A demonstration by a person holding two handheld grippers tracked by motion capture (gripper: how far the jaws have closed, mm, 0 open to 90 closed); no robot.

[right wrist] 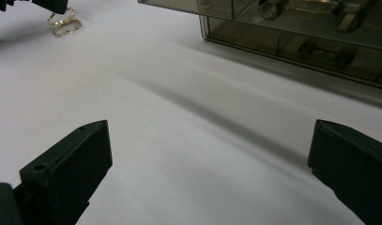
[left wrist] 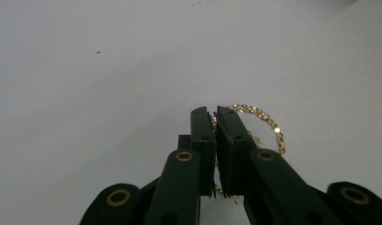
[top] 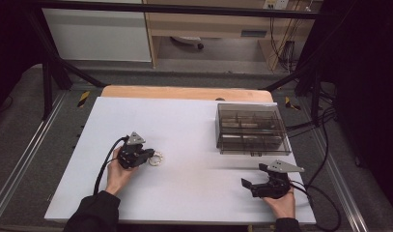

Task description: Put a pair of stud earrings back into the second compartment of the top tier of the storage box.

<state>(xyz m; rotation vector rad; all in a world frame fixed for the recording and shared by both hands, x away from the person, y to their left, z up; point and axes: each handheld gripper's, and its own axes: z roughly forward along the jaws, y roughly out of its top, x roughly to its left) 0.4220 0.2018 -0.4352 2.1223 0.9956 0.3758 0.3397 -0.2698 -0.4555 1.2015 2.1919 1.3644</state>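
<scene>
A gold bead bracelet (left wrist: pixel 266 123) lies on the white table, and my left gripper (left wrist: pixel 215 115) is shut on one side of its loop; the chain runs down between the two black jaws. From above, the left gripper (top: pixel 148 156) sits left of centre with the bracelet (top: pixel 157 159) just at its tip. My right gripper (top: pixel 253 178) rests near the front right edge, jaws wide apart with bare table between them. In the right gripper view the bracelet (right wrist: pixel 64 23) appears far off at the top left.
A smoky clear plastic box (top: pixel 251 129) with compartments stands at the back right, its front wall (right wrist: pixel 292 44) ahead of the right gripper. The white table sheet (top: pixel 194 125) spans the wooden top. Black cables trail off the right side.
</scene>
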